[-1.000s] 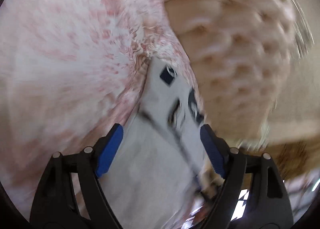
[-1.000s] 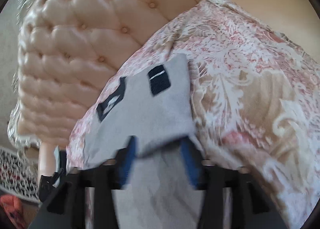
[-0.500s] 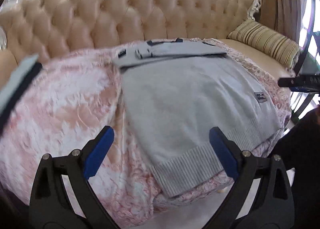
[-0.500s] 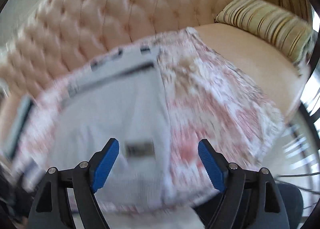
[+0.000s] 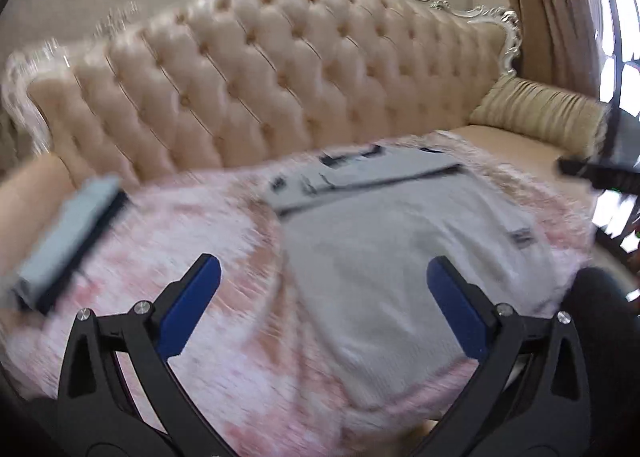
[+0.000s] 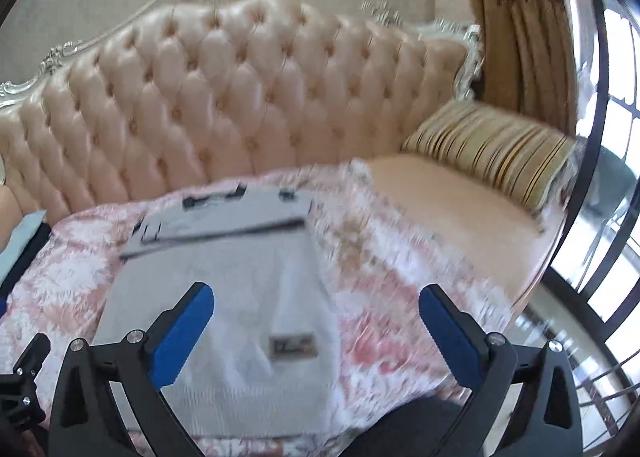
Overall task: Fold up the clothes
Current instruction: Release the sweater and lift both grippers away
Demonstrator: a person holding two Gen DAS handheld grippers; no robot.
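The pale grey knitted sweater (image 5: 384,257) lies flat on the pink floral throw (image 5: 180,241) over the tufted sofa, far end folded, and both claws (image 5: 324,309) (image 6: 316,333), just opened and empty, should grip its near hem corners evenly.

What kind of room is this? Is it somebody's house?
Probably a living room in a home. There's a big tufted sofa with a silver carved frame, a striped cushion at its end, and heavy curtains by a window. A grey sweater lies on the sofa's pink cover.
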